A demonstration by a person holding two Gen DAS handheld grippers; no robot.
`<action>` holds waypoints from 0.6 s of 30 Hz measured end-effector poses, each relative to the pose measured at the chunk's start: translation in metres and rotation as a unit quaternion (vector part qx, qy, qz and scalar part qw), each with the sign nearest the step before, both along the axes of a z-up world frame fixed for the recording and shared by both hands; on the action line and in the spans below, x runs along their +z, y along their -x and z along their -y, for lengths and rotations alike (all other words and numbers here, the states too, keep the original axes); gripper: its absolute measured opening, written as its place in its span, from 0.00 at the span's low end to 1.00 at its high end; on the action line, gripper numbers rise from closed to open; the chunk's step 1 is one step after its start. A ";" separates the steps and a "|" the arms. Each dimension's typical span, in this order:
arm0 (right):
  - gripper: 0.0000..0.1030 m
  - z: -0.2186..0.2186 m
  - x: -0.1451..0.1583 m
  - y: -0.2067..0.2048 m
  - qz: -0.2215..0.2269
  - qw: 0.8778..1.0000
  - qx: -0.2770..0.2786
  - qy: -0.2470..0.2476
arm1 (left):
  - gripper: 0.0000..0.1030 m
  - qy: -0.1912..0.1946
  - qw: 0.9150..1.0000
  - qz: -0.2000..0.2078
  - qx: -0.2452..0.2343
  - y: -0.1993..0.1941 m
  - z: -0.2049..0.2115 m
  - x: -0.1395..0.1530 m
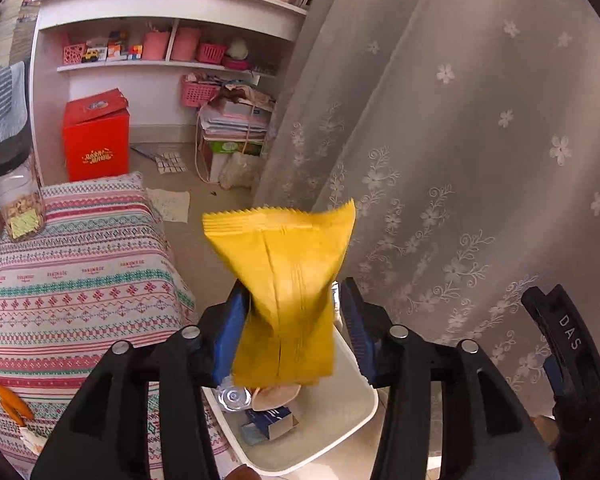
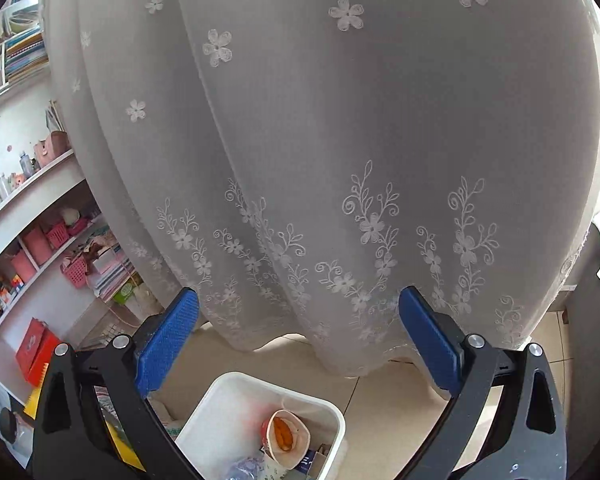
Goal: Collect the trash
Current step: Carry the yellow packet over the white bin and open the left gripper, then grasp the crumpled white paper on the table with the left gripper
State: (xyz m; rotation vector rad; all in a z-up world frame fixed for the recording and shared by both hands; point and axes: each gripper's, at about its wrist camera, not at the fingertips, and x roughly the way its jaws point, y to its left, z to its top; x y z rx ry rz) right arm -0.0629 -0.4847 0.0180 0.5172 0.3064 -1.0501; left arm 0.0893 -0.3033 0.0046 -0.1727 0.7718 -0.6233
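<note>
fingers of the left gripper [image 1: 296, 320], blue pads, sit either side of a yellow snack wrapper [image 1: 284, 292]. left pad [image 1: 230, 336] presses the wrapper's edge, right pad looks just off it w/ a thin gap, so can't tell for sure if it's pinched or slipping loose. wrapper is upright, serrated top edge up, a bit blurred, hanging right above the white bin [image 1: 340, 412].

bin sits on the tile floor [image 2: 384, 404] just beside the table w/ the striped patterned cloth [image 1: 76, 292]. inside the bin: clear plastic bottle [image 1: 232, 398], blue and white small box [image 1: 270, 422], and an open pouch w/ orange pieces [image 2: 286, 432].

fingers of the right gripper [image 2: 300, 336] are spread wide, nothing between them, held over the bin [image 2: 236, 404] and facing the white flowered sheer curtain [image 2: 320, 140]. part of the right gripper shows at the right edge of the left wrist view, "das" on it.

on the table cloth: a jar w/ black lid [image 1: 14, 188] at the far left corner, and orange bits [image 1: 14, 404] near the lower edge. beyond, a white shelf unit [image 1: 172, 4] w/ pink baskets, a red box [image 1: 96, 140] on the floor, and a paper sheet [image 1: 170, 204] on the floor near the table.
</note>
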 end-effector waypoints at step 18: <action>0.93 -0.061 0.002 -0.029 -0.013 0.992 0.123 0.000 | 0.82 -0.128 0.989 0.004 0.076 -0.005 -0.081 0.008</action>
